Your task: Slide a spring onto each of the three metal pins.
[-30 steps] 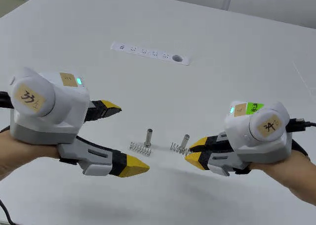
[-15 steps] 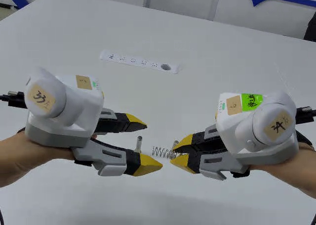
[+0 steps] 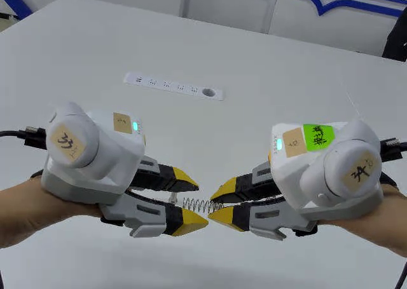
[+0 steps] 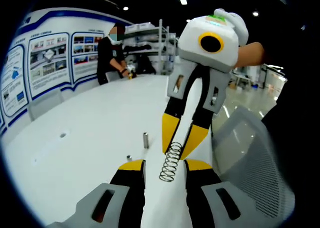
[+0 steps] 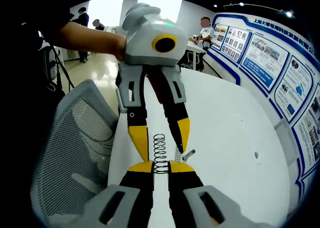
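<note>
My right gripper [image 3: 215, 204] is shut on one end of a small metal spring [image 3: 197, 205], held level above the white table [image 3: 267, 79]. The spring's free end lies between the jaws of my open left gripper [image 3: 194, 203], which faces the right one tip to tip. In the right gripper view the spring [image 5: 160, 153] rises from my right gripper [image 5: 160, 167], with a short metal pin [image 5: 189, 154] on the table beside it. In the left gripper view the spring [image 4: 171, 162] hangs over my left gripper [image 4: 164, 165]. Two pins [image 4: 145, 140] [image 4: 129, 158] stand beyond.
A white power strip [image 3: 173, 86] lies across the middle of the table. A chair [image 3: 229, 6] stands at the far edge. A grey mesh chair [image 4: 250, 158] is near the table's front edge. A person [image 4: 114, 50] stands at the far end of the room.
My right gripper has lifted a spring off the table from beside the pins. Both grippers have risen and closed in until their tips nearly meet. The head camera has tilted up.
</note>
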